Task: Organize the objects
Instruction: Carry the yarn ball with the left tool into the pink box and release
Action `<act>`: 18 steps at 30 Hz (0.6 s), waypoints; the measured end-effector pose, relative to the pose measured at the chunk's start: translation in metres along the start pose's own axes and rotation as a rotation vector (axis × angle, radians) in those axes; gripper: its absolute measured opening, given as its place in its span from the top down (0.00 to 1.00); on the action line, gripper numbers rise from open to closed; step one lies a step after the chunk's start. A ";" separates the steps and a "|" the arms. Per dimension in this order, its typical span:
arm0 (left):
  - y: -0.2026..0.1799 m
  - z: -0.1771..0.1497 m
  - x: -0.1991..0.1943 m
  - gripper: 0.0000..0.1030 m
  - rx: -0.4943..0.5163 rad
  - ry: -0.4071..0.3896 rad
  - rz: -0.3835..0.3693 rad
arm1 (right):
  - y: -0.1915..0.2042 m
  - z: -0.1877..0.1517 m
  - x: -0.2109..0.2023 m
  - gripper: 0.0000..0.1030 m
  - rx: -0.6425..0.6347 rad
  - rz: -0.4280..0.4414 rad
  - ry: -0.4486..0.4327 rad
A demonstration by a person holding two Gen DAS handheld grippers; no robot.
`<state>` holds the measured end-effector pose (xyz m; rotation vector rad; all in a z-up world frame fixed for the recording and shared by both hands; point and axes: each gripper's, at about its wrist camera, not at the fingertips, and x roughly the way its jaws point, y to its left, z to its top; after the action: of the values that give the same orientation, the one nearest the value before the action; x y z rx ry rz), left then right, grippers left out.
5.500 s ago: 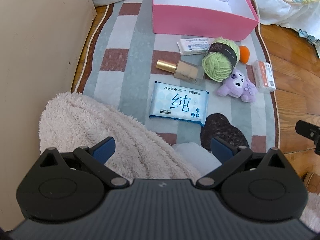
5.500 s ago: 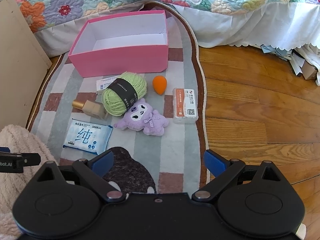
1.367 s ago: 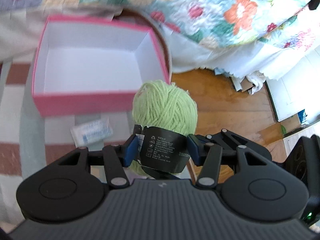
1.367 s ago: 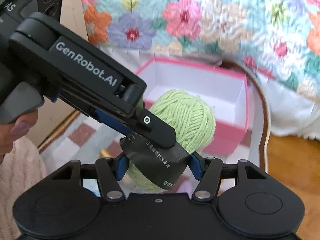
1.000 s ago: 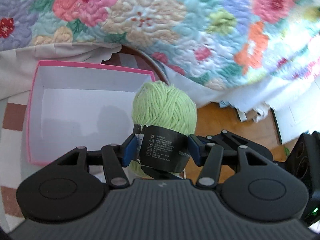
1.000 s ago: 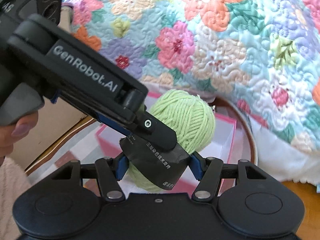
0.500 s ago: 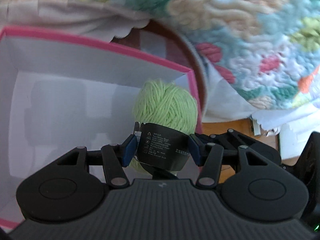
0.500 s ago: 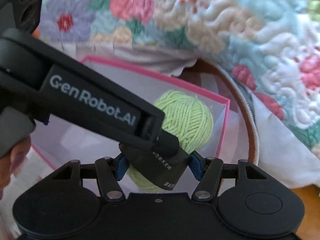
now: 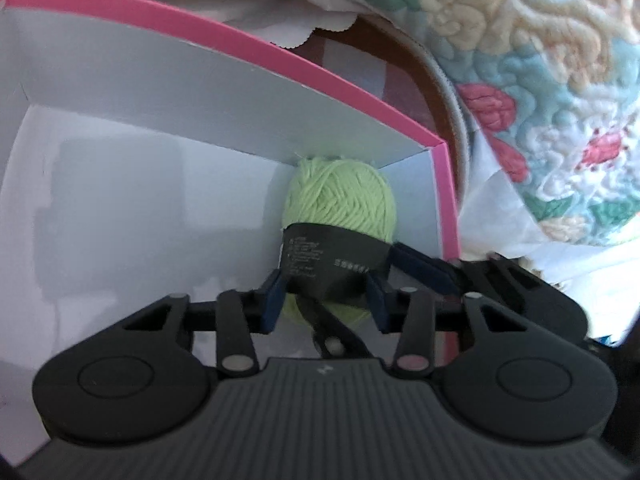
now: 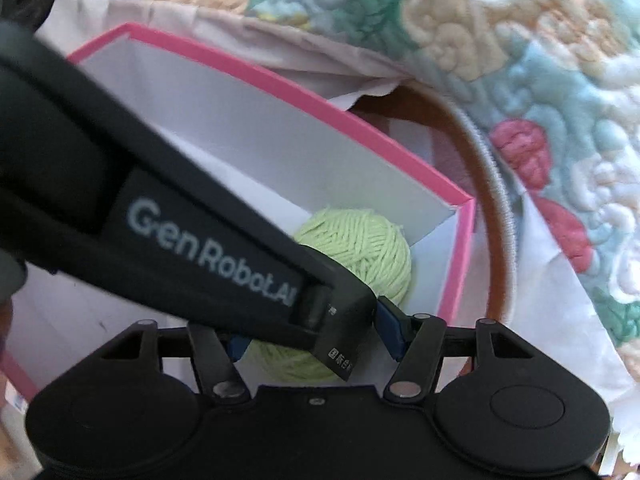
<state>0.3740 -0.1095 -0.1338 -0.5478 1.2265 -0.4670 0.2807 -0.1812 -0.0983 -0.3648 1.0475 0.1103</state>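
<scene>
The ball of green yarn sits low inside the pink box, tucked into the far right corner where the white back wall meets the right wall, its far end touching or just short of the back wall. A black paper band wraps its near half. The left gripper has its blue pads on either side of that band and its jaws have just been closing, the yarn between them and pinched at the label. The right gripper comes in from the other side, its blue fingers flanking the same ball; the left gripper's black body crosses in front, so whether the right pads press on the yarn cannot be told. Behind the box lie the brown-edged rug and a flowered quilt hanging over white cloth
</scene>
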 end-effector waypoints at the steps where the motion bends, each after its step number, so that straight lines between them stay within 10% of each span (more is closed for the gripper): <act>1: -0.002 0.001 0.004 0.62 0.004 0.008 0.010 | -0.001 -0.003 -0.005 0.34 0.016 0.023 -0.009; 5: -0.002 0.001 0.012 0.64 -0.009 0.023 0.007 | -0.006 -0.021 -0.030 0.39 0.084 0.108 -0.065; 9: -0.006 0.001 0.017 0.61 -0.023 0.019 0.009 | -0.004 -0.036 -0.032 0.74 0.120 0.066 -0.061; 18: -0.038 -0.022 -0.008 0.56 0.174 0.016 0.182 | -0.018 -0.051 -0.053 0.72 0.322 0.164 -0.117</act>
<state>0.3490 -0.1373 -0.1093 -0.2818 1.2255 -0.4193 0.2168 -0.2111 -0.0705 0.0195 0.9597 0.1060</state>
